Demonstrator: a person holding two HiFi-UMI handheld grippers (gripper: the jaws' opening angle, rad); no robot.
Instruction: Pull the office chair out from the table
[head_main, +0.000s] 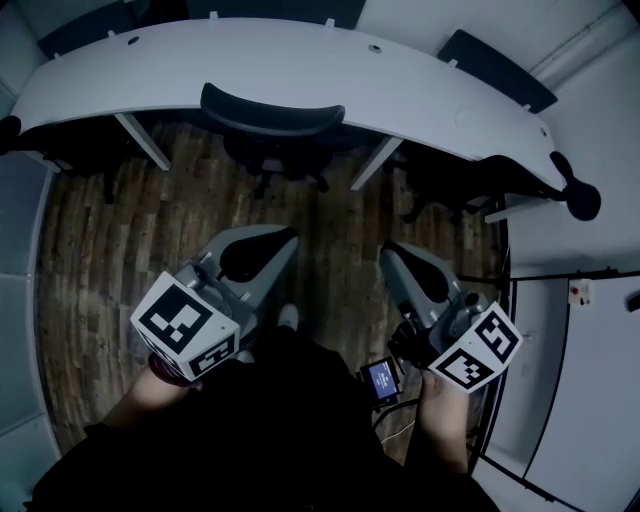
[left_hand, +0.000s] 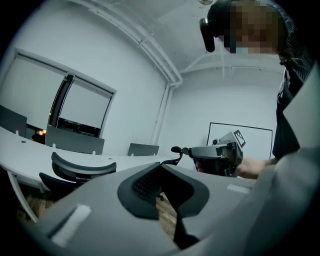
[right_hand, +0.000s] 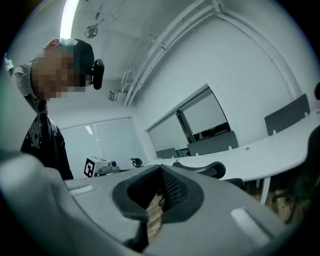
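Wood floor (head_main: 100, 260) | office chair (head_main: 272, 118) under table (head_main: 300, 70), well ahead | left gripper (head_main: 283, 240), right gripper (head_main: 392, 253): fingers (left_hand: 142, 186) together, empty

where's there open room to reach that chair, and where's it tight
Bare wood floor lies open from the left gripper and right gripper up to the office chair. The table top is mostly bare too. Tight: the chair sits between two slanted table legs, its seat under the top.

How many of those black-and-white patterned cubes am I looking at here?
2. The left cube rides on the left gripper, lower left in the head view; the right cube rides on the right gripper, lower right.
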